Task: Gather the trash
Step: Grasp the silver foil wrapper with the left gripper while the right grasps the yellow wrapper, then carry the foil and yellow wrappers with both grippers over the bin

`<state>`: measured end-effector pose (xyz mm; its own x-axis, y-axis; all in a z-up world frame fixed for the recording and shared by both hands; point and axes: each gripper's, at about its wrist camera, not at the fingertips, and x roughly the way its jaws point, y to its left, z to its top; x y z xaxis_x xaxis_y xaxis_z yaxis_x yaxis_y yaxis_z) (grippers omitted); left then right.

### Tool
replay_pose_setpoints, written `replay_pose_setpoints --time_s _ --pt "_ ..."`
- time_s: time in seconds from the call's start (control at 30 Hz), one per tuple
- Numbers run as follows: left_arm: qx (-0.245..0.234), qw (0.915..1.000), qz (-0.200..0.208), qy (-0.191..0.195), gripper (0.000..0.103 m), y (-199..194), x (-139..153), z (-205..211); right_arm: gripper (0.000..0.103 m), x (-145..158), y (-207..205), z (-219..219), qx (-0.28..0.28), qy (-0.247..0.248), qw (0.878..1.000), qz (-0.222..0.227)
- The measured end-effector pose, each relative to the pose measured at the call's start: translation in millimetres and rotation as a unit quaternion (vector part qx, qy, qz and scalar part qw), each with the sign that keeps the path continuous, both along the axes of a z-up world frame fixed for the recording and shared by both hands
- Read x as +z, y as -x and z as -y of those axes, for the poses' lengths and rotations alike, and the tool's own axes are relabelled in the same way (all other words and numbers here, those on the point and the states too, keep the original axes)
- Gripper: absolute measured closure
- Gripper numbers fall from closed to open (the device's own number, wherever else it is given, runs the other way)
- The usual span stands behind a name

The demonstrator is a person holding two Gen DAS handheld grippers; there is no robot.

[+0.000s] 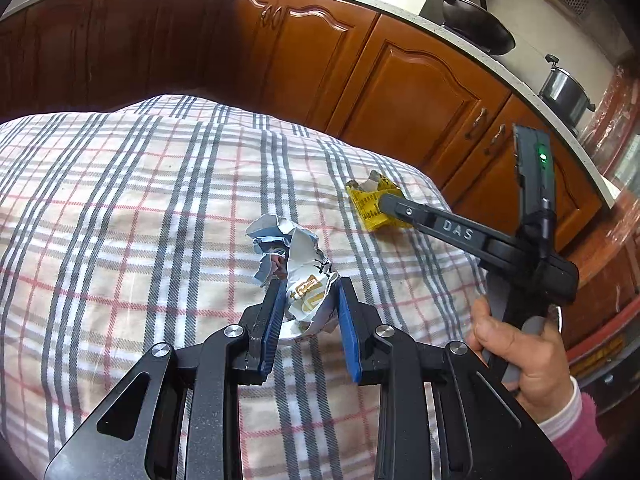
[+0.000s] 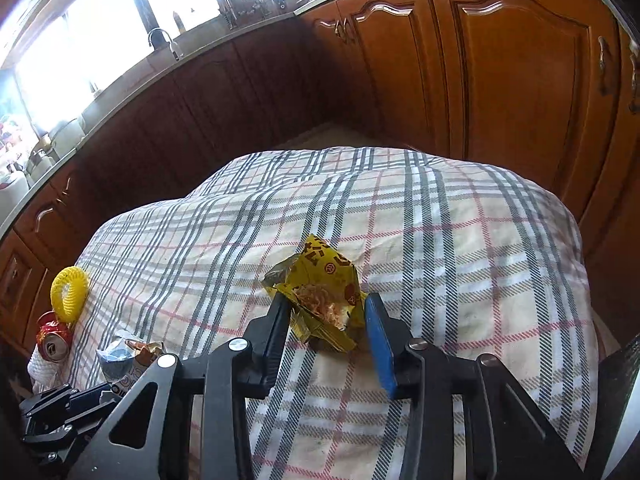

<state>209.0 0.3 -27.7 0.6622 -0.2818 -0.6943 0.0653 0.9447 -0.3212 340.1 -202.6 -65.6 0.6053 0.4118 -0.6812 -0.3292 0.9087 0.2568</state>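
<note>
Trash lies on a checked cloth (image 1: 120, 200) over a table in a kitchen: a crumpled white wrapper (image 1: 296, 268) and, to its right, a yellow wrapper (image 2: 320, 300). The left gripper (image 1: 308, 300) has its jaws clamped on the white wrapper, the blue pads pressing its sides. The right gripper (image 2: 326, 320) has the yellow wrapper between its jaws; the left pad touches it, but a small gap seems to show at the right pad, so the grip looks not quite made. A hand (image 1: 520, 352) holds the right gripper's handle.

The step in hand appears to be the pick: both pieces are being seized at once. Next, the right jaws likely need to close fully, then both wrappers must be lifted clear of the cloth and carried to a bin, which is not in view.

In the right wrist view, a red can (image 2: 52, 340) and a yellow ring (image 2: 70, 294) lie at the cloth's left edge, well apart from the grippers. Wooden cabinets (image 2: 520, 80) stand behind. Nothing blocks the lift; the loose cloth could snag.
</note>
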Motion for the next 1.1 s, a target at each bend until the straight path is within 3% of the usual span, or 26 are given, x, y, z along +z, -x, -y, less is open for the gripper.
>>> replay_pose_setpoints --time_s 0.5,1.1 --pt "-0.064 0.9979 0.012 -0.004 0.078 22.8 12.7 60.8 0.075 26.9 110.7 82.7 -0.036 -0.055 0.998 0.027" --pt "-0.113 0.9929 0.025 -0.026 0.078 53.1 23.2 106.9 0.076 25.8 171.1 123.9 -0.076 -0.09 0.992 0.039"
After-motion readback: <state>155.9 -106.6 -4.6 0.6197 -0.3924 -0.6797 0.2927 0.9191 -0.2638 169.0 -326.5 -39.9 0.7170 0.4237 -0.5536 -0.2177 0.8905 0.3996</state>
